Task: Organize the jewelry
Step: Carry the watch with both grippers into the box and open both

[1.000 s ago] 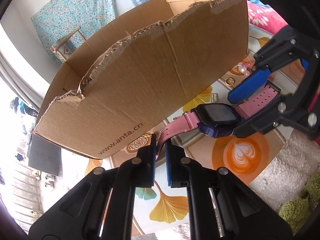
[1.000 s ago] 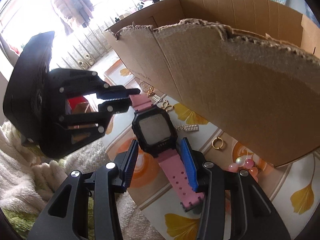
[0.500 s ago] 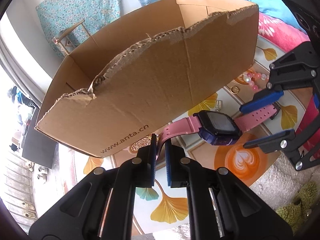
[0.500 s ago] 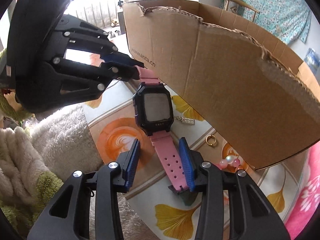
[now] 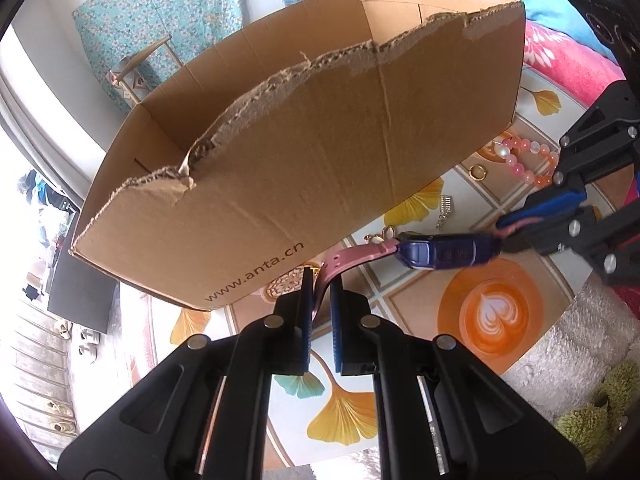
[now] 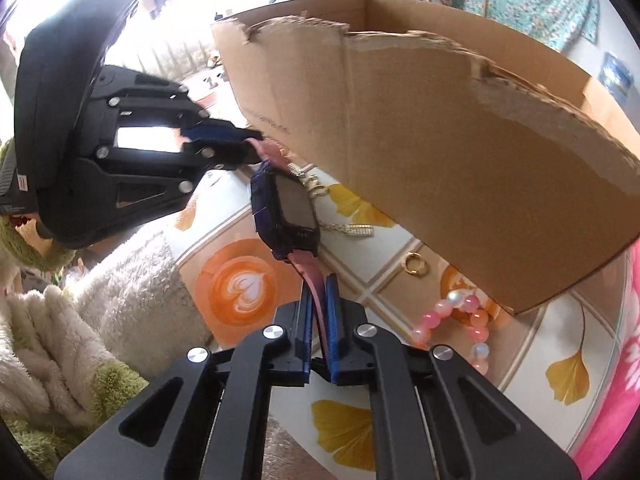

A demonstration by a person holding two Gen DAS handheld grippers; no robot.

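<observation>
The watch (image 6: 286, 216) hangs above the desk (image 5: 404, 312), just in front of the cardboard box (image 5: 304, 168), stretched between two tongs. The left tongs (image 5: 319, 280) are clenched on one end of the pink strap (image 5: 352, 256). The right tongs (image 6: 319, 292) have just been closing and now grip the other strap end, with the strap pinched between the blue pads.

Handling, as a judgement: the watch is light. Its dark blue plastic case is rigid, with a flat, probably scratch-prone screen. The strap looks like soft rubber, flexible and perforated, so it bends and twists under the case's weight. Take hold on the strap, close to the case, not on the screen.

On the glossy patterned desk lie a pink bead bracelet (image 6: 460, 320), a gold ring (image 6: 416, 266) and a thin chain with a pendant (image 6: 354, 230). The box is matte corrugated card with a torn, ragged rim.
</observation>
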